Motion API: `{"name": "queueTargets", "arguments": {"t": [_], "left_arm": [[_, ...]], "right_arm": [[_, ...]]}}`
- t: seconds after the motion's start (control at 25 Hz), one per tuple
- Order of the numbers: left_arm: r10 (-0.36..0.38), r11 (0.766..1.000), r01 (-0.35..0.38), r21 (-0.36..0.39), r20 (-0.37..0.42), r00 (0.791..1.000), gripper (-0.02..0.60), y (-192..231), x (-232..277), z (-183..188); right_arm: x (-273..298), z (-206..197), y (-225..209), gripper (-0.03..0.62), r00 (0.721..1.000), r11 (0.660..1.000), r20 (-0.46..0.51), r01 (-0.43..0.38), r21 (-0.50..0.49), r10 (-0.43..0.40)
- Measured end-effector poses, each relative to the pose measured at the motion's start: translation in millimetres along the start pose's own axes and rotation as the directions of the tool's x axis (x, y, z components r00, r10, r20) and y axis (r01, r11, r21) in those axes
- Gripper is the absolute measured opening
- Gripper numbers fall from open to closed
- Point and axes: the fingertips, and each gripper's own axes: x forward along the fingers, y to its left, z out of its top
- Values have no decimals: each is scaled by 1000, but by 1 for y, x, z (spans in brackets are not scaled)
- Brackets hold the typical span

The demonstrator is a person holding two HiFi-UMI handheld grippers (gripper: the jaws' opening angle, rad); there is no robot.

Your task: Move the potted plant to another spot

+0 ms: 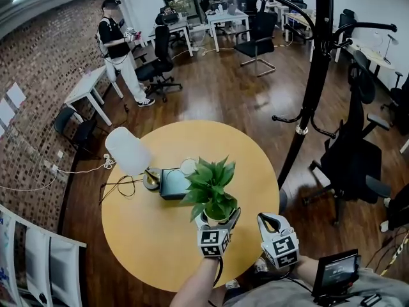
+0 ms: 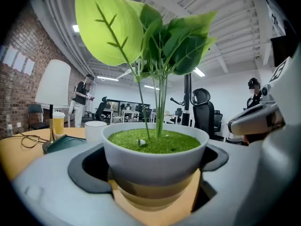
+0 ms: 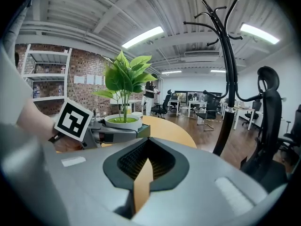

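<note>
Nearest the lens, left gripper point(image 1: 217, 229), jaws pressed on either side of the white pot of the potted plant point(image 2: 155, 147), just under its flared rim, leaves fanned high above the jaws. Cannot tell whether resting on the round table point(image 1: 140, 235) or raised just off it. Ahead and to the left of that gripper: white lamp point(image 1: 128, 151), dark flat box point(image 1: 172, 183) and pale cup point(image 1: 188, 166), all close together, box nearest the foliage. Just to the right of the pot, right gripper point(image 3: 142, 175), jaws drawn in to a thin slit, holding nothing, hovering by the table's near edge beside its partner. Farther right, off the table, black coat stand point(image 1: 313, 75) and office chair point(image 1: 358, 158). Risks, as judged: gripped on the curved wall only, so could slide down through the jaws or rock if squeezed loosely or swung fast. Top-heavy with tall stems, so likely to tilt and shed its green filling on a sudden stop. Could brush the box, cup or lamp if carried forward-left at low height. Could knock the idle right gripper if swept right. Could also topple off if set down too near the table's rim.
</note>
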Motion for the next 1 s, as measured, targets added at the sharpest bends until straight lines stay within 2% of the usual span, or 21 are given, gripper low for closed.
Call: {"name": "queueTargets", "arguments": {"t": [0.4, 0.72, 1.0], "left_arm": [[18, 1000, -18, 4, -46, 999, 537, 0, 52, -36], [23, 999, -25, -27, -65, 998, 537, 2, 88, -68], [10, 1000, -10, -1, -61, 998, 537, 0, 107, -79]], "right_arm": [[30, -23, -39, 5, 998, 1000, -58, -30, -9, 29], [38, -48, -65, 5, 991, 999, -134, -29, -29, 25], [42, -60, -75, 5, 987, 999, -162, -26, -37, 20]]}}
